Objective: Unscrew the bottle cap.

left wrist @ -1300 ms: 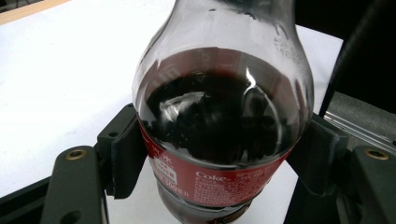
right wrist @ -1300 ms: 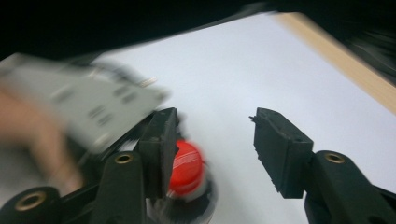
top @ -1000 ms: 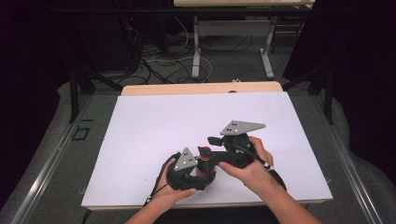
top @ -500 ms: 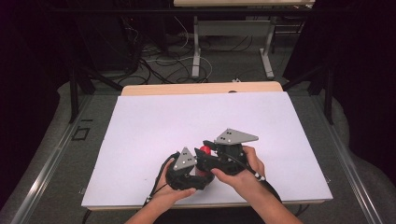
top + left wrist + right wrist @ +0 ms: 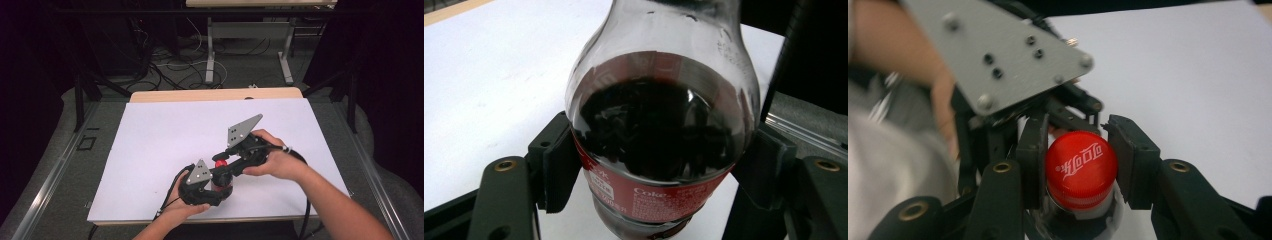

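Both grippers (image 5: 216,175) hide most of bottle (image 5: 659,125).

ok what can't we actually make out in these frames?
- Left gripper view: bottle neck and cap cut off by the top edge; label print too small to read.
- Right gripper view: bottle body hidden under the red cap and the right gripper.
- High view: bottle mostly hidden by the left gripper and the hands.

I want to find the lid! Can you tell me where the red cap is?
Look at the big white sheet covering the table, near its front edge. Two black grippers meet there around a clear plastic cola bottle. The round red cap with white writing tops that bottle, between the right gripper jaws, the only bright red thing there.
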A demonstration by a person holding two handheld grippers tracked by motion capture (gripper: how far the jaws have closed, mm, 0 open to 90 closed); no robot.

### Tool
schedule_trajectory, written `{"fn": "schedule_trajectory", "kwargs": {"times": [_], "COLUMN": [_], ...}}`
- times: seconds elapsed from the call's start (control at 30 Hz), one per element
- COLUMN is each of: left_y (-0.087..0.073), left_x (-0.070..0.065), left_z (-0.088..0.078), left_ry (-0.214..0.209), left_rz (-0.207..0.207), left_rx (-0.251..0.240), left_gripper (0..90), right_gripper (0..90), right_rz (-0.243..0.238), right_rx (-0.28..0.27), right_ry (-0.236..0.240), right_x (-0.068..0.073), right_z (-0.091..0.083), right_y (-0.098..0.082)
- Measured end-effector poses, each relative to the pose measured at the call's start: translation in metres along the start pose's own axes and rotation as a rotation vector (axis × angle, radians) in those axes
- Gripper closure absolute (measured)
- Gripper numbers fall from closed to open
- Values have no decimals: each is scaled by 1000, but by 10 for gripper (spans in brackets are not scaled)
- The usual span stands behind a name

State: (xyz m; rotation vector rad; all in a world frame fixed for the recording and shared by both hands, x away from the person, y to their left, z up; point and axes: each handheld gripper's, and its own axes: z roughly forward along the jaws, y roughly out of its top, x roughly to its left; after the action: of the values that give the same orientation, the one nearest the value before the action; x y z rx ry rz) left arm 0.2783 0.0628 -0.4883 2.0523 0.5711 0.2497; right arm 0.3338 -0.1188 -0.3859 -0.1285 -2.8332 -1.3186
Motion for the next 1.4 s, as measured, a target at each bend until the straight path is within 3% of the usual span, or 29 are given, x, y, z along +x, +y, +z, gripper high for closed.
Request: {"fn": "schedule_trajectory", "kwargs": {"times": [0.03,0.1,0.23,0.37,0.47,0.7,1.03,1.4], "left_y": [1,2,1,1,1,1,-1,-2], "left_x": [-1,-4,-6,-5,-4,0,4,11], "left_z": [0,0,2,2,0,-2,-1,-2], "left_ry": [-8,-33,-62,-63,-54,-41,-20,5], "left_rz": [13,26,38,39,33,22,-7,-32], "left_rx": [-2,6,6,17,10,1,0,-11], "left_gripper": [294,294,294,294,294,294,294,294], "right_gripper": [611,611,610,611,610,610,610,610], "right_rz": [-23,-142,-330,-401,-398,-373,-319,-224], "right_rx": [17,49,164,235,247,201,129,97], "right_ry": [44,144,289,377,383,357,270,185], "right_x": [-3,-9,-16,-22,-24,-22,-18,-20], "right_z": [-2,-3,-3,2,3,-4,-19,-28], "right_y": [2,6,19,31,38,42,40,27]}}
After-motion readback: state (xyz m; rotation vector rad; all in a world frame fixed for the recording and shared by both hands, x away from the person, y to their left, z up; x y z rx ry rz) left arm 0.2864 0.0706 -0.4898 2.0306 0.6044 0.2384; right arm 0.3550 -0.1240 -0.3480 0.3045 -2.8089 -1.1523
